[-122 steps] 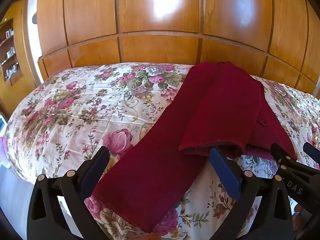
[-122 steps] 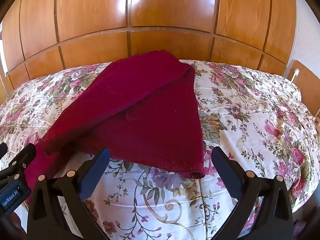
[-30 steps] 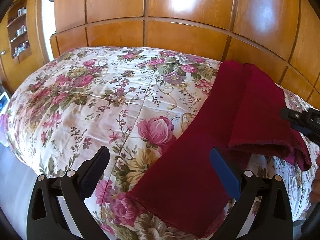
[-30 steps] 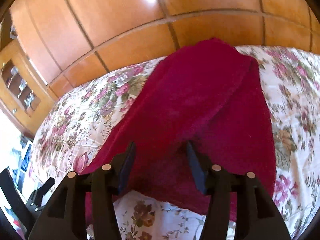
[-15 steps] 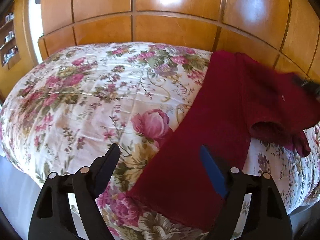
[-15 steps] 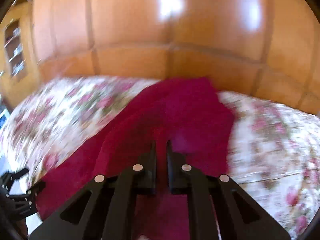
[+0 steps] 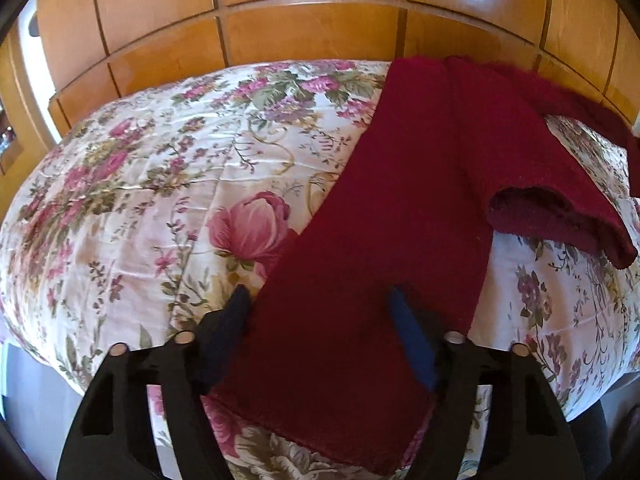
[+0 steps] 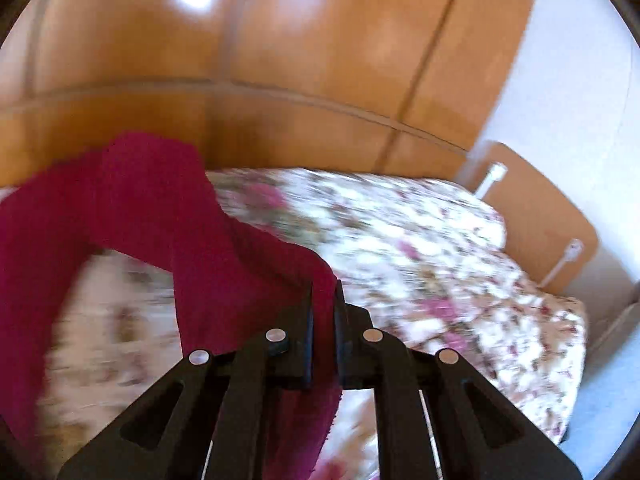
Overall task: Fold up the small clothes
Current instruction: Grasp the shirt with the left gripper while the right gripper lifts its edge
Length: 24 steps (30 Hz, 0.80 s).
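The dark red garment (image 7: 384, 208) is laid on the floral bedspread (image 7: 132, 200), with its long axis running from the near bed edge, between the fingers of the left gripper (image 7: 320, 332), diagonally away to the upper right toward the wooden panelling (image 7: 312, 28).

The fingers of the left gripper are held apart. The near strip of the garment is straddled by them: one blue pad (image 7: 236, 312) sits at the strip's left edge, the other (image 7: 404, 328) presses on the cloth toward its right edge. No grip is judged to be made yet.

The fingers of the right gripper (image 8: 323, 320) are closed together on a fold of the same garment (image 8: 120, 208), which is raised off the bedspread (image 8: 420, 264) and trails away to the left of the fingers.

In the left wrist view a rolled, lifted edge of the garment is seen well to the right of the fingers and further away. The near strip is therefore closer to the left gripper, and the lifted portion is carried by the right one.

The coming move is judged to depend on the lifted portion being laid across or along the long axis while the near strip is held down or picked up.

The right wrist view is motion-blurred, so the cloth's outline and hem are hard to make out. The garment's far end is cut off by its own folds, and its type cannot be determined. The right gripper is not visible in the left wrist view.
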Tool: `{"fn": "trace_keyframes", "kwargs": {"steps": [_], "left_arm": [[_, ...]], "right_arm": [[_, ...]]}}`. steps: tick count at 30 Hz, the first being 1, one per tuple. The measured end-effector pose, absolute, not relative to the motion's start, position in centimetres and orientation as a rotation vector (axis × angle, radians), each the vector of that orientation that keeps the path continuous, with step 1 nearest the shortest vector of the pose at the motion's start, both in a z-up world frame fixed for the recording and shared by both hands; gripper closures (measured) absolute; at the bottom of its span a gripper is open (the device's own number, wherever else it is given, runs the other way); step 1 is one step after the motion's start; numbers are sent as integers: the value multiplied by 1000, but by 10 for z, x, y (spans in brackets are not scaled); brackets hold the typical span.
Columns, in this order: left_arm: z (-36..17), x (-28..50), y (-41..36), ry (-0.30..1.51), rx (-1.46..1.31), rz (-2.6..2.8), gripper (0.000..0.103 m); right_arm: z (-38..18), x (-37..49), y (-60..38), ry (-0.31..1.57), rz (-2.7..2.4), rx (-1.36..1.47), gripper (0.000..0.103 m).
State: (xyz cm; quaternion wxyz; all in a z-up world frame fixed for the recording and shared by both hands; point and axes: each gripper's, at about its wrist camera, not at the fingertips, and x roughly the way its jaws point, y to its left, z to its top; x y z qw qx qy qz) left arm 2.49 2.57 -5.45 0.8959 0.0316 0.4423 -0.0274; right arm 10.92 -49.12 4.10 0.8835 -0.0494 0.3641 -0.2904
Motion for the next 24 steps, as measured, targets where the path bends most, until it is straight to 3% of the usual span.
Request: {"fn": "trace_keyframes", "kwargs": {"steps": [3,4,5,6,7,8,11,18,21,22,24], "left_arm": [[-56,29,23,925,69,-67,47],[-55,30,22,926,67,-72,56],[-55,31,21,930,62,-88,68],[-55,32,20,934,59,-100,74],[-54,33,19,936,59,-111,90],[-52,35,17,937,64,-128,95],[-40,40,23,914,41,-146,95],[5,72,69,791,10,-51,95],[22,93,88,743,22,6,95],[26,99,92,732,27,21,95],[37,118,104,706,44,59,95]], "right_arm": [[22,123,-515,832,-610,-49,93],[18,124,-517,840,-620,-48,83],[16,122,-518,833,-628,-42,56],[18,115,-520,818,-619,-18,46],[21,111,-518,803,-612,-3,38],[24,101,-513,777,-590,13,38],[27,80,-488,793,-411,69,38],[-5,38,-376,1022,223,323,45],[-20,35,-340,1081,325,390,71],[-22,36,-335,1082,337,407,89],[-18,39,-329,1076,347,431,97]]}}
